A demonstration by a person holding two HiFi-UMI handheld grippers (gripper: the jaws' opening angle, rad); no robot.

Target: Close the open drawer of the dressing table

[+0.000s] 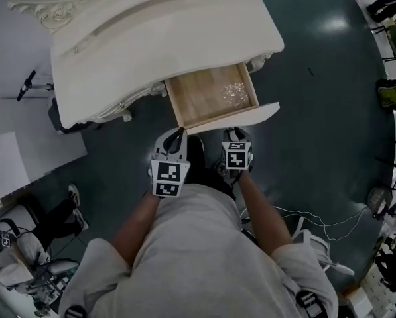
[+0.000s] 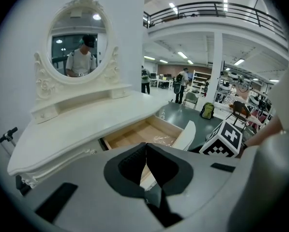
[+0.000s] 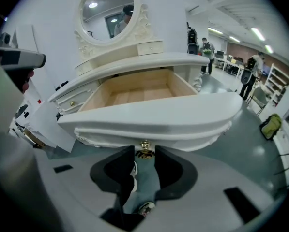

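With the right gripper [image 3: 143, 152] open-jawed at the brass knob [image 3: 145, 146], I'd push the drawer front [image 3: 149, 116] straight in (left gripper [image 2: 145, 148] is pinched shut, empty).

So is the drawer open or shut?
Open. The drawer sticks out from the dressing table, and its wooden inside shows.

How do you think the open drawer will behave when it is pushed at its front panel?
The drawer looks like rigid wood, so it should probably slide in straight rather than flex. Its wide front panel may skew if pushed off-centre; the brass knob sits about mid-panel. The crinkly clear item inside seems light and might shift.
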